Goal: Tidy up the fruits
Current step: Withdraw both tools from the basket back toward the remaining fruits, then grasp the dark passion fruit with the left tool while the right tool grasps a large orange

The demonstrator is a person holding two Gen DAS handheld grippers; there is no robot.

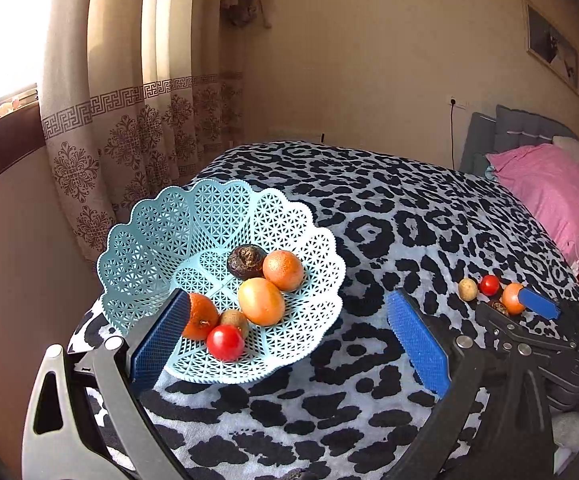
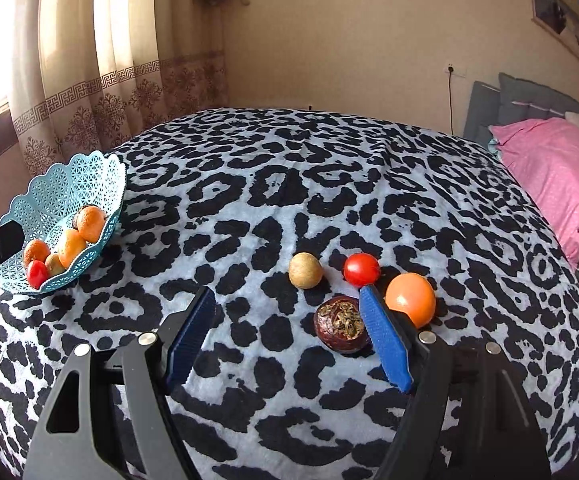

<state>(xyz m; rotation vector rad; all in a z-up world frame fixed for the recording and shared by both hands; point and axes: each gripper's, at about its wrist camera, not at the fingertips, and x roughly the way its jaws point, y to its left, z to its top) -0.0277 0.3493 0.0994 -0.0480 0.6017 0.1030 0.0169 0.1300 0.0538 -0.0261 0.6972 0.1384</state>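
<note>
seemingly dark fruit [image 2: 339, 325] beside right fingers [image 2: 385, 340]

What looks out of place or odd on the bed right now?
The blue basket sits tilted, its far rim raised, with six fruits bunched at the low side. Four fruits lie loose on the blanket: a tan one, a tomato, an orange and a dark wrinkled one. Nothing spilled.

Each claw has black arms with round silver screws. The left claw [image 1: 285, 336] and right claw [image 2: 285, 336] both have bumpy blue pads [image 2: 385, 340] on their fingers.
</note>
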